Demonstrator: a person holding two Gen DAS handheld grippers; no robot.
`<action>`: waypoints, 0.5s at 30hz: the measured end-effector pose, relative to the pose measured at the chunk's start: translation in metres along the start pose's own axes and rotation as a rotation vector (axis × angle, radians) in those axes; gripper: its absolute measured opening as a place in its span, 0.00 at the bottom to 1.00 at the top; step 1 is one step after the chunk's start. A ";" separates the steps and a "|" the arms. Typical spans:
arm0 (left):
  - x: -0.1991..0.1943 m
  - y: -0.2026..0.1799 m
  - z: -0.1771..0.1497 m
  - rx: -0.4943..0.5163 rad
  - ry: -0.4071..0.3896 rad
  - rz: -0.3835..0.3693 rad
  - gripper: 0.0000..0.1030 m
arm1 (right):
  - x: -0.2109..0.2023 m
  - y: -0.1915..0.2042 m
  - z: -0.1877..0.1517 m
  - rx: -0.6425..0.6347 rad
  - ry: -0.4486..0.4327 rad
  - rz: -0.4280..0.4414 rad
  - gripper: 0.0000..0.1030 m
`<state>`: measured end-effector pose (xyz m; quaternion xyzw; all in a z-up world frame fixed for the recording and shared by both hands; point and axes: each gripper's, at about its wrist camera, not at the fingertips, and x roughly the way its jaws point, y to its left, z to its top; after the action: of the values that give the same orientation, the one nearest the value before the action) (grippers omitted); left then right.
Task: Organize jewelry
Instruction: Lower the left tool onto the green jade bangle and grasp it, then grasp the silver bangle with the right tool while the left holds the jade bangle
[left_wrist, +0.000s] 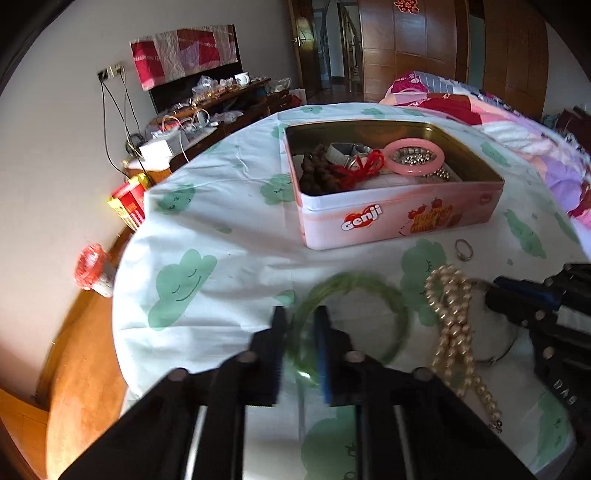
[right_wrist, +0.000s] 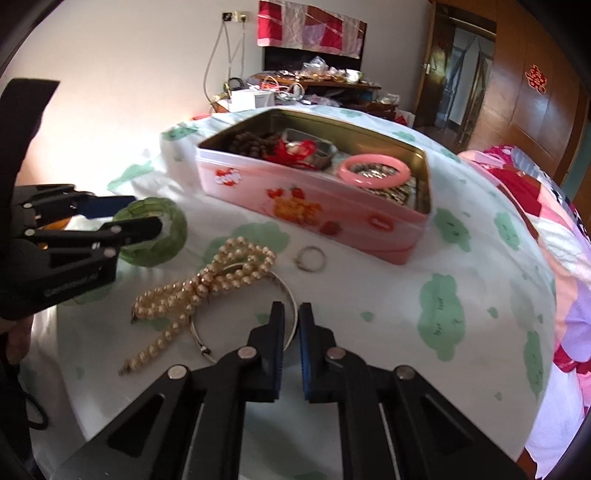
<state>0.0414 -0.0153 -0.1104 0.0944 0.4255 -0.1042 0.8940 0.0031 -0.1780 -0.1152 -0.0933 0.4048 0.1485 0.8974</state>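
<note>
Pale wall (left_wrist: 66, 122), wooden wardrobe (left_wrist: 424, 48), cluttered sideboard (left_wrist: 221, 107), apparently sunlit wooden floor (left_wrist: 77, 354).

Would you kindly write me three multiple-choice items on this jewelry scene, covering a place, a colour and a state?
1. Relative to the tin, where is the small ring?
A) inside it
B) on the cloth in front of it
C) behind it
2. The bangle inside the tin is:
A) pink
B) blue
C) black
3. The left gripper is:
A) open above the tin
B) shut on the green bangle
C) shut on nothing

Answers:
1. B, the ring lies on bare cloth.
2. A, its hoop is pink.
3. B, its fingers pinch the green rim.
</note>
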 end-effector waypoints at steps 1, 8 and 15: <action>0.000 0.001 0.000 0.000 -0.002 0.001 0.08 | 0.000 0.004 0.000 -0.011 -0.005 0.000 0.08; -0.004 0.009 0.003 -0.018 -0.010 0.015 0.06 | -0.013 -0.013 0.003 0.035 -0.048 -0.037 0.04; -0.003 0.009 0.002 -0.019 -0.005 0.026 0.06 | -0.009 -0.025 0.005 0.047 -0.018 -0.026 0.04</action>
<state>0.0437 -0.0069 -0.1059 0.0911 0.4229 -0.0885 0.8972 0.0103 -0.2019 -0.1040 -0.0761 0.3989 0.1280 0.9048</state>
